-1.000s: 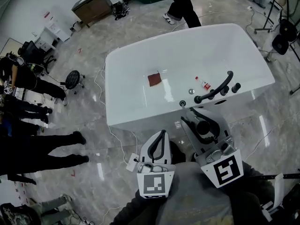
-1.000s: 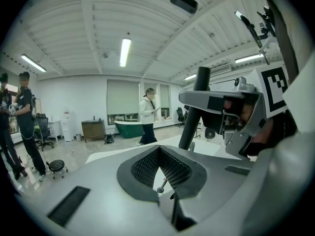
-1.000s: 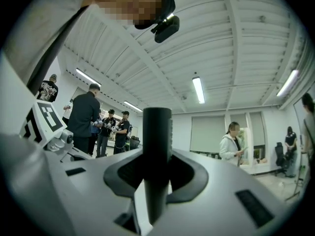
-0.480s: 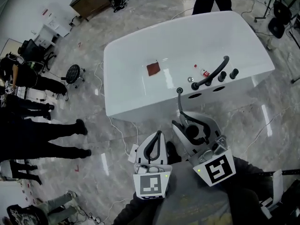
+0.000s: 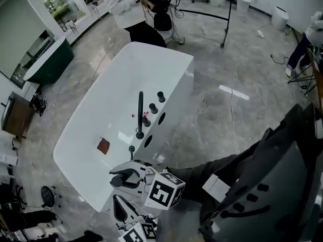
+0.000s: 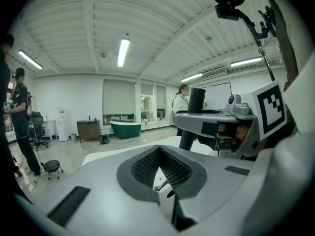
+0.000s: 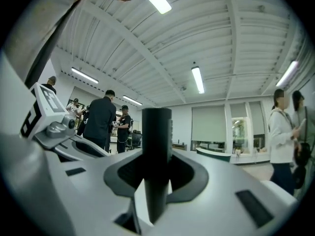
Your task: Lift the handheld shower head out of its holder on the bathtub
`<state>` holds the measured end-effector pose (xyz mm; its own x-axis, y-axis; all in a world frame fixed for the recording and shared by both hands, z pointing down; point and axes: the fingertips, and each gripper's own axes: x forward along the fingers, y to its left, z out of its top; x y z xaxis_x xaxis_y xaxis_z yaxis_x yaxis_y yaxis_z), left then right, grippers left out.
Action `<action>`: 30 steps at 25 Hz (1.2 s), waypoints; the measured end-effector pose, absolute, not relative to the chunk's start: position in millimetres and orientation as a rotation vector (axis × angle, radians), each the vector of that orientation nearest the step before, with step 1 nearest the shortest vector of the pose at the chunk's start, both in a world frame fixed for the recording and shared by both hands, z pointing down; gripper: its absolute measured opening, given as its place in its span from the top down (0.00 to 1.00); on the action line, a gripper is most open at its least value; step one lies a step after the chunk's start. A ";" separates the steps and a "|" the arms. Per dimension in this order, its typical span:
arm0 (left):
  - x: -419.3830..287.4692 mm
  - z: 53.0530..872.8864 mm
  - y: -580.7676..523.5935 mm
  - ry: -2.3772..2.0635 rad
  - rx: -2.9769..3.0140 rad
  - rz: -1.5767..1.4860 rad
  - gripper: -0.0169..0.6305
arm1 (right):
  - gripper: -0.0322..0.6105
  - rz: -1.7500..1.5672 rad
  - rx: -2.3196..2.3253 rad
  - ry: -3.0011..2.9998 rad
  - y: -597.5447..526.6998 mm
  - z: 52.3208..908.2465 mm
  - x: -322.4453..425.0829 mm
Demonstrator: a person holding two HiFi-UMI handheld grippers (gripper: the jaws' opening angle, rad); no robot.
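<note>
While my right gripper [image 5: 123, 175] is clamping the black shower handle [image 7: 156, 141] at the bathtub [image 5: 174, 67] rim's near end, my left gripper [image 5: 120, 208] is hanging closed, empty, with open floor [image 5: 217, 120] right of the bathtub.

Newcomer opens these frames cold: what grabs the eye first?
The big white bathtub fills the middle of the head view, with a long black spout standing out on its right-hand rim. Closest in, the right gripper has its jaws closed on the black handheld shower head, which stands upright dead centre in the right gripper view. A small reddish-brown square lies on the tub floor.
</note>
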<state>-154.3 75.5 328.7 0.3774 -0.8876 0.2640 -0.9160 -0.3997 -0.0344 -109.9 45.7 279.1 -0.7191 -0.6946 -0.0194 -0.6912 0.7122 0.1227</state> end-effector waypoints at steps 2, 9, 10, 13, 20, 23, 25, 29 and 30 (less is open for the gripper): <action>-155.6 330.3 69.5 -1.610 2.551 0.339 0.97 | 0.78 -0.190 1.184 -2.872 41.1 278.5 -111.8; -166.0 312.5 69.0 -1.644 2.522 0.371 0.97 | 0.78 -0.194 1.210 -2.870 41.2 267.3 -119.1; -169.0 314.1 66.9 -1.646 2.524 0.366 0.97 | 0.78 -0.198 1.216 -2.870 39.2 267.3 -120.6; -176.5 317.5 65.8 -1.673 2.524 0.332 0.97 | 0.78 -0.299 1.225 -2.849 36.2 264.9 -120.3; -170.5 274.8 119.0 -1.724 2.499 0.342 0.97 | 0.78 -0.239 1.195 -2.893 85.0 227.9 -114.9; -168.5 293.9 105.9 -1.710 2.491 0.349 0.97 | 0.78 -0.141 1.228 -2.903 71.0 248.3 -112.0; -168.7 300.5 105.9 -1.723 2.463 0.354 0.97 | 0.78 -0.114 1.205 -2.910 68.4 256.0 -111.8; -170.3 305.5 108.2 -1.748 2.426 0.354 0.97 | 0.78 -0.106 1.163 -2.904 67.6 263.2 -111.3; -169.5 306.7 108.5 -1.750 2.426 0.354 0.97 | 0.78 -0.102 1.161 -2.902 67.5 264.2 -110.0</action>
<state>-169.5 108.5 306.7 0.3006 -0.9166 0.2636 -0.9470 -0.3197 -0.0320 -110.0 67.5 264.2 -0.7244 -0.6893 -0.0110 -0.6884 0.7223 0.0661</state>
